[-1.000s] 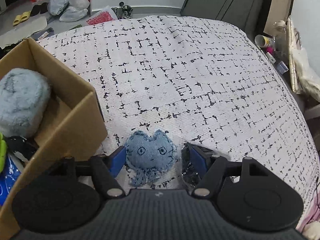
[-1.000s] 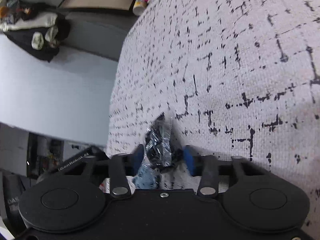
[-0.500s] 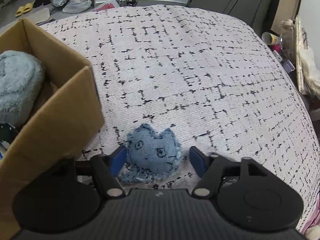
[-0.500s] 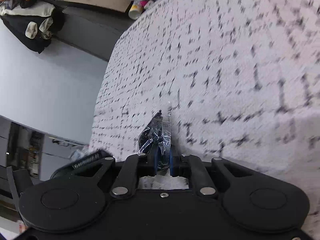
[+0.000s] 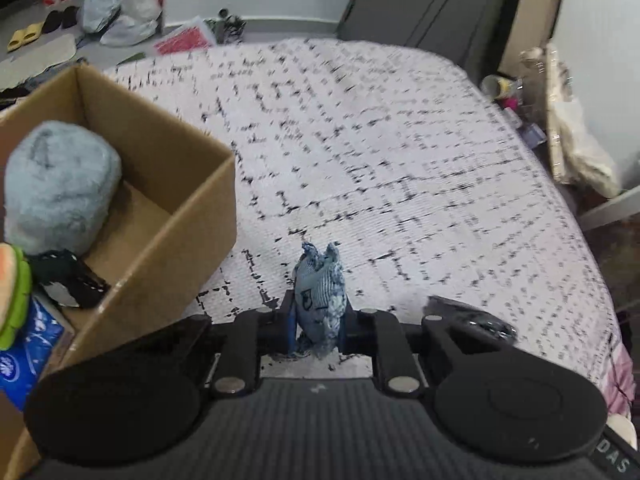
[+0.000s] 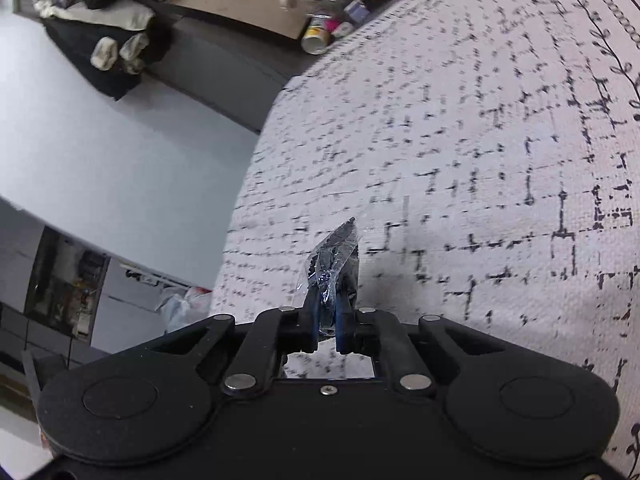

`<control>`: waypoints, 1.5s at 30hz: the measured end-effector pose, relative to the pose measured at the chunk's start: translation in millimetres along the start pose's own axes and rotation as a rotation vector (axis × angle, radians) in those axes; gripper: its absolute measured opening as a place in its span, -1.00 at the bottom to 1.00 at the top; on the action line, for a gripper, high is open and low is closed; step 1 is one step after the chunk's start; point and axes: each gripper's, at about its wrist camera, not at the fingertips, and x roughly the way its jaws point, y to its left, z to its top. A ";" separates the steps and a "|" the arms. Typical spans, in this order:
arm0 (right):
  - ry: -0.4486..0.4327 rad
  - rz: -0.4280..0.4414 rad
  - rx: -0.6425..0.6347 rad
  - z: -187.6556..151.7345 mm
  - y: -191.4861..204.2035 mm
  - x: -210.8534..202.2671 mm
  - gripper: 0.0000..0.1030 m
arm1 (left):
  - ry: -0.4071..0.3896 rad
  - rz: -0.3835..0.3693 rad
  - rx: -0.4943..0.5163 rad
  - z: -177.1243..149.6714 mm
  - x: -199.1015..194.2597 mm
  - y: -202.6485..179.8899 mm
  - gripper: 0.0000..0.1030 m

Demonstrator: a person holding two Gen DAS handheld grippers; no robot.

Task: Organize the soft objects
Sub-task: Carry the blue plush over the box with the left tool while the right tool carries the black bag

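The left gripper (image 5: 318, 312) pinches a small blue denim soft toy (image 5: 319, 294) above the near edge of the white bed cover with black dashes (image 5: 400, 152); the open brown cardboard box (image 5: 192, 216) sits at the cover's left edge, with a fluffy pale blue plush (image 5: 60, 188) inside; the right gripper (image 6: 329, 320) pinches a crinkly clear plastic packet with something dark inside (image 6: 334, 268) over the same cover (image 6: 480, 160).
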 end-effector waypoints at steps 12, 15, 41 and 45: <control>-0.029 0.119 -0.105 -11.0 44.6 -39.1 -0.87 | -0.084 -0.124 0.061 13.3 -83.8 26.8 -0.67; -0.024 0.147 -0.137 -17.6 57.5 -44.1 -0.87 | -0.104 -0.122 0.048 17.8 -101.2 42.2 -0.67; 0.033 0.193 -0.451 -104.7 158.4 -27.8 -0.76 | -0.138 -0.107 -0.082 34.6 -164.7 172.6 -0.66; 0.022 0.139 -0.498 -113.2 165.7 -28.3 -0.39 | -0.130 -0.107 -0.085 36.2 -164.0 179.6 -0.66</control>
